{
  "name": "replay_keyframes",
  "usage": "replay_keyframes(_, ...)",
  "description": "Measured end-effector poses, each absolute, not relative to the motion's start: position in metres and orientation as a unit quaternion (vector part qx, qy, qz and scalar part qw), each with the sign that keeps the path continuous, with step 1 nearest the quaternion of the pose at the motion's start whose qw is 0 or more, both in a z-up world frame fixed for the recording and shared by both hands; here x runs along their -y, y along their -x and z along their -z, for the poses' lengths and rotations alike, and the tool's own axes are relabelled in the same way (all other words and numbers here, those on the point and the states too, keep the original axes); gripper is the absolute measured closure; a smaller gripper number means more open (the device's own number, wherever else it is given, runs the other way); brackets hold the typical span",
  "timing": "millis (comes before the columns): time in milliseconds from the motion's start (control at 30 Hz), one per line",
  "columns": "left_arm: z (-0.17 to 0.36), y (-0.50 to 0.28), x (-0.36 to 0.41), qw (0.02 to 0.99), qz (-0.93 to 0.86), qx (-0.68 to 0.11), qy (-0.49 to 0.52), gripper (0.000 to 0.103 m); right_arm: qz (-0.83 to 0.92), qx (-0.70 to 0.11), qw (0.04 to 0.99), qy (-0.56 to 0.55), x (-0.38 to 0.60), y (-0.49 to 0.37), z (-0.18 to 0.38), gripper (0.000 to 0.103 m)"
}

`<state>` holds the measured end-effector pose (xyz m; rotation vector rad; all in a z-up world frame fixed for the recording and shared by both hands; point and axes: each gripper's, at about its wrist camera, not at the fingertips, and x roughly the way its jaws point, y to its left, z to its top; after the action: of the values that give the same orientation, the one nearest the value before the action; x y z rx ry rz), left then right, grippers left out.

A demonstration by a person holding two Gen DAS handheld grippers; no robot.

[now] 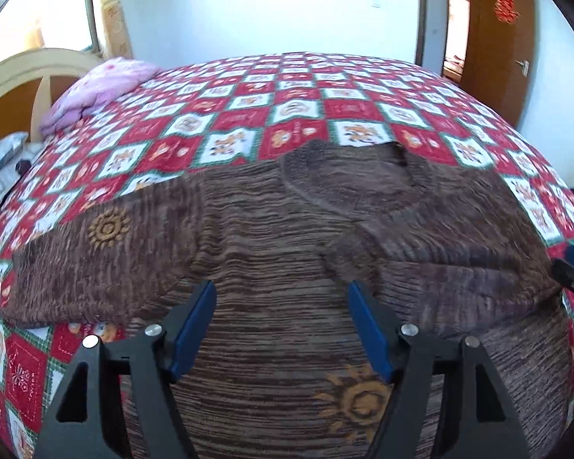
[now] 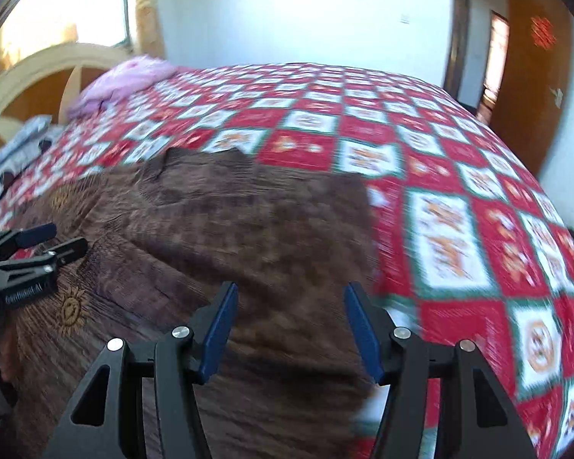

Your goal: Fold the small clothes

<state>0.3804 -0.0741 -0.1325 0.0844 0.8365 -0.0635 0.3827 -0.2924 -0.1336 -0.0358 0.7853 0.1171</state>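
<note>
Already the fold is under way, judging by how the brown striped knit sweater with orange sun motifs lies on the bed with its red, white and green patchwork quilt. In the left wrist view one sleeve is laid across the chest, its cuff end resting near the middle of the body just below the ribbed neckline. The other sleeve, bearing a sun motif, stretches out flat toward the left edge of the picture and does not look folded in yet. So, as I read it, one side is done; the second sleeve and the final fold of the body are left.

The left claw hangs above the sweater's front with its blue pads well apart and nothing between them; the knit below is not pinched. The right claw is likewise spread, with no cloth clamped, hovering over the sweater's edge where brown knit meets the quilt. Its view is blurred, so fine detail of that edge cannot be told.

The sweater looks soft and thick, with fine horizontal streaks of brown and grey and a darker rib at the collar. It lies mostly flat, collar toward the far side of the bed, with shallow wrinkles near the shoulder. A pink crumpled blanket sits well apart, by the cream headboard.
</note>
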Motion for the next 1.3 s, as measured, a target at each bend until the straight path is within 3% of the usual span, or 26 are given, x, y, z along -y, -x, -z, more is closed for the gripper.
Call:
replay_keyframes(233,0.134,-0.398,0.056,0.908,0.011,-0.418,-0.039,0.029,-0.239,-0.375,0.895,0.023,0.220,-0.387,0.136,0.051)
replay_keyframes(300,0.133,-0.407,0.049,0.910,0.000,-0.413,-0.048,0.029,-0.228,-0.397,0.889,0.024,0.212,-0.400,0.148,0.062)
replay_keyframes(367,0.137,-0.416,0.048,0.907,0.003,-0.418,-0.055,0.028,-0.227,-0.408,0.884,0.033,0.208,-0.402,0.157,0.092)
replay_keyframes(433,0.147,-0.424,0.057,0.899,0.016,-0.431,-0.074,0.024,-0.227,-0.408,0.883,0.034,0.210,-0.395,0.157,0.100)
replay_keyframes(533,0.159,-0.429,0.069,0.898,0.015,-0.426,-0.111,0.021,-0.243,-0.408,0.880,0.031,0.216,-0.373,0.151,0.101)
replay_keyframes(567,0.160,-0.431,0.071,0.900,0.007,-0.421,-0.117,0.016,-0.250,-0.408,0.877,0.040,0.215,-0.364,0.150,0.101)
replay_keyframes(700,0.161,-0.441,0.057,0.897,0.005,-0.435,-0.078,0.006,-0.278,-0.421,0.860,0.076,0.212,-0.335,0.155,0.101)
replay_keyframes(833,0.161,-0.441,0.046,0.891,0.012,-0.451,-0.038,0.006,-0.305,-0.406,0.856,0.100,0.213,-0.308,0.162,0.100)
replay_keyframes(900,0.158,-0.433,0.043,0.887,0.024,-0.461,-0.026,0.014,-0.302,-0.406,0.859,0.079,0.222,-0.304,0.162,0.100)
replay_keyframes(933,0.156,-0.428,0.044,0.885,0.032,-0.464,-0.020,0.016,-0.295,-0.405,0.863,0.069,0.227,-0.305,0.161,0.092)
replay_keyframes(967,0.153,-0.423,0.043,0.883,0.041,-0.468,-0.010,0.017,-0.283,-0.401,0.869,0.062,0.233,-0.306,0.158,0.074)
replay_keyframes(1033,0.147,-0.415,0.043,0.881,0.056,-0.470,0.018,0.017,-0.251,-0.386,0.886,0.047,0.250,-0.308,0.151,0.057)
replay_keyframes(1167,0.138,-0.417,0.056,0.875,0.093,-0.473,0.040,0.017,-0.174,-0.366,0.914,0.020,0.285,-0.317,0.140,0.057)
replay_keyframes(1233,0.145,-0.430,0.069,0.869,0.099,-0.483,0.025,0.026,-0.130,-0.355,0.926,0.013,0.305,-0.320,0.137,0.057)
replay_keyframes(1267,0.149,-0.434,0.073,0.867,0.099,-0.488,0.021,0.038,-0.108,-0.350,0.931,0.016,0.312,-0.324,0.137,0.057)
replay_keyframes(1300,0.157,-0.441,0.078,0.861,0.103,-0.498,0.021,0.042,-0.086,-0.346,0.934,0.026,0.318,-0.328,0.137,0.057)
